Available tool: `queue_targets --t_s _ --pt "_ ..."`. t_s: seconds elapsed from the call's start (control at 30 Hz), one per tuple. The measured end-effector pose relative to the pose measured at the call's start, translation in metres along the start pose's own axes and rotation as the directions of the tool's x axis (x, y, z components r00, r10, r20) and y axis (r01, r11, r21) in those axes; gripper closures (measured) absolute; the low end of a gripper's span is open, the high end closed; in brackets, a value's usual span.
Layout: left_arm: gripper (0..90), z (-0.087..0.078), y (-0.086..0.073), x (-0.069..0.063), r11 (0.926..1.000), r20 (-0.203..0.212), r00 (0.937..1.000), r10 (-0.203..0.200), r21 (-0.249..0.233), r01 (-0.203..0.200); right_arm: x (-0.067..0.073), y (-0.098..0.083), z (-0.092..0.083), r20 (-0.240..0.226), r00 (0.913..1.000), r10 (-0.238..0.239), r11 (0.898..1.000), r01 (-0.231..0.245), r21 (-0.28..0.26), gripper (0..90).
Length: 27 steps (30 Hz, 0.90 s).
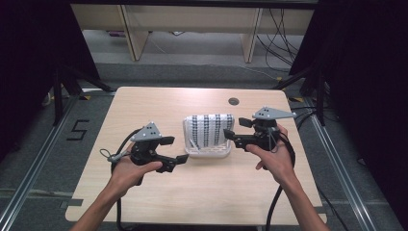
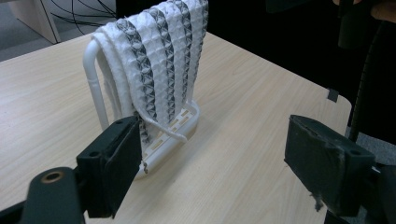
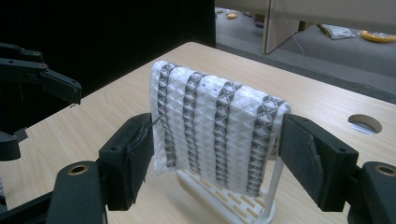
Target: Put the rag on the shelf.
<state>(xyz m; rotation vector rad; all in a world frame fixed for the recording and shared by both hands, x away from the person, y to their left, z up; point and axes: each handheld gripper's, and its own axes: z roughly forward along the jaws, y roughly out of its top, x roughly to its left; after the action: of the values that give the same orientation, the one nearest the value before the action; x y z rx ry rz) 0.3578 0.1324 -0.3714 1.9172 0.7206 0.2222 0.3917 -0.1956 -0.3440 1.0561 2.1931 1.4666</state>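
Observation:
A white towel with dark grey stripes (image 1: 209, 127) hangs folded over a small white plastic rack (image 1: 207, 153) in the middle of the wooden table. My right gripper (image 1: 236, 129) is at the rack's right end. In the right gripper view its jaws (image 3: 217, 135) stand wide on either side of the towel (image 3: 215, 107), not pressing it. My left gripper (image 1: 175, 150) hovers just left of the rack's near corner. Its jaws (image 2: 215, 140) are open with bare table between them, and the towel (image 2: 154, 56) and rack (image 2: 93, 79) lie ahead to the left.
The light wooden table (image 1: 159, 106) has a round cable hole (image 1: 234, 101) behind the rack. Black cables trail from both grippers off the near edge. Beyond the table are grey floor, desk legs (image 1: 134, 38) and loose wires; dark curtains stand at both sides.

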Motion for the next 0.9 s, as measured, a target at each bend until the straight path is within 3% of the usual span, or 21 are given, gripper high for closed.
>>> queue_targets --t_s 0.1,0.2,0.37,0.47,0.5,0.53,0.57,0.67,0.73,0.8,0.83,0.9 --pt "18.2 0.0 -0.003 -0.001 1.0 0.011 0.9999 0.001 0.0 -0.001 0.0 -0.003 0.0 -0.001 0.9999 -0.016 1.0 0.016 -0.003 27.4" --pt "18.2 -0.001 -0.006 -0.003 1.0 0.002 1.0 0.003 0.008 -0.003 0.004 -0.006 -0.002 -0.004 1.0 0.005 1.0 -0.005 -0.001 27.4" --pt "18.2 0.001 -0.012 -0.007 0.9998 0.008 0.9998 0.016 0.008 -0.016 0.006 -0.011 -0.003 -0.01 0.9996 -0.027 1.0 0.027 -0.008 27.3" --pt "18.2 0.002 -0.016 -0.01 0.9995 0.0 0.9996 0.028 0.014 -0.028 0.01 -0.014 -0.005 -0.013 0.9998 -0.012 1.0 0.012 0.007 27.3" --pt "18.2 0.002 -0.017 -0.01 0.9993 0.0 0.9995 0.031 0.018 -0.031 0.009 -0.015 -0.005 -0.016 0.9992 -0.037 0.999 0.037 0.002 27.3" --pt "18.2 0.002 -0.018 -0.011 0.9994 0.007 0.9996 0.029 0.017 -0.029 0.01 -0.016 -0.005 -0.013 0.9998 -0.017 1.0 0.017 0.002 27.2" --pt "18.2 0.002 -0.018 -0.011 0.9994 0.007 0.9996 0.029 0.017 -0.029 0.01 -0.017 -0.005 -0.015 0.9994 -0.032 0.999 0.032 -0.002 27.3" --pt "18.2 0.003 -0.023 -0.014 0.9992 -0.006 0.9993 0.037 0.017 -0.037 0.012 -0.021 -0.005 -0.027 0.9996 -0.01 1.0 0.01 0.004 27.3" --pt "18.2 0.002 -0.024 -0.014 0.9986 -0.006 0.9991 0.043 0.03 -0.043 0.01 -0.022 -0.005 -0.032 0.999 -0.032 0.999 0.032 0.005 27.3" --pt "18.2 0.003 -0.027 -0.014 0.9984 -0.005 0.9987 0.052 0.022 -0.051 0.012 -0.026 -0.005 -0.023 0.9996 -0.017 1.0 0.017 0.013 27.3" --pt "18.2 0.003 -0.027 -0.014 0.9984 -0.005 0.9987 0.052 0.022 -0.051 0.013 -0.027 -0.005 -0.04 0.9992 -0.003 1.0 0.004 0.018 27.3" --pt "18.2 0.002 -0.029 -0.014 0.9981 -0.01 0.9986 0.051 0.034 -0.051 0.012 -0.028 -0.005 -0.032 0.9991 -0.026 1.0 0.026 0.014 27.3"
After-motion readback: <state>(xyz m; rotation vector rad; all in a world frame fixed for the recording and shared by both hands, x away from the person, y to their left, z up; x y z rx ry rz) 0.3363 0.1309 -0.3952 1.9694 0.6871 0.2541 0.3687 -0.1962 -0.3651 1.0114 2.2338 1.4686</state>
